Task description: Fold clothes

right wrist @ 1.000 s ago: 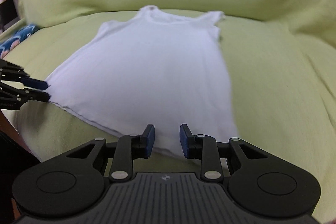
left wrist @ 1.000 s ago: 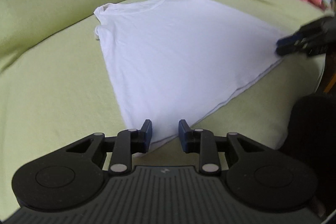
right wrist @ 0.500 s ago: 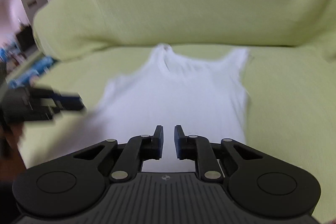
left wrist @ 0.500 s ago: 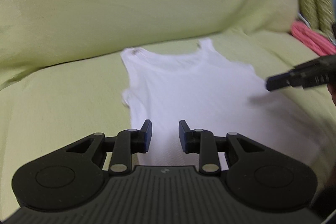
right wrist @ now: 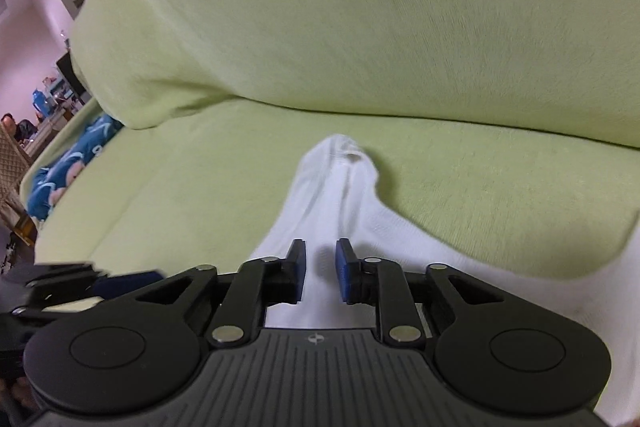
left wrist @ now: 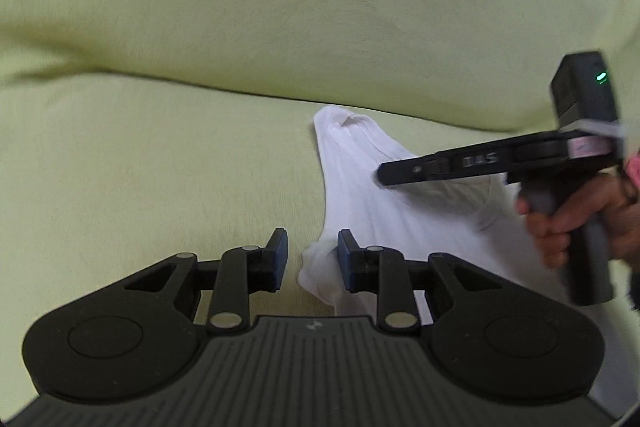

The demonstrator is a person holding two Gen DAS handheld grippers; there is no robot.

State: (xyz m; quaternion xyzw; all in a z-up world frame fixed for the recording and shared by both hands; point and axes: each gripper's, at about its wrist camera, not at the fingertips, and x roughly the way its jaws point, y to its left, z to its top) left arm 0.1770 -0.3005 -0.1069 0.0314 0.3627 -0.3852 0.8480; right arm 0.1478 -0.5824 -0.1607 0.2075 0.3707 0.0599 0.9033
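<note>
White tank top [left wrist: 384, 211] lying on green sofa [left wrist: 160, 155].
Left gripper [left wrist: 312, 261] closing, right gripper [right wrist: 321, 273] opening; both hover over cloth, gripping nothing.

A home living room — green-covered sofa [right wrist: 360, 27], cluttered shelves [right wrist: 52, 95] beyond it.

Legible marking: white characters resembling "DAS", printed upside down, on the side of the right gripper [left wrist: 384, 175] finger arm. The reading is uncertain.
</note>
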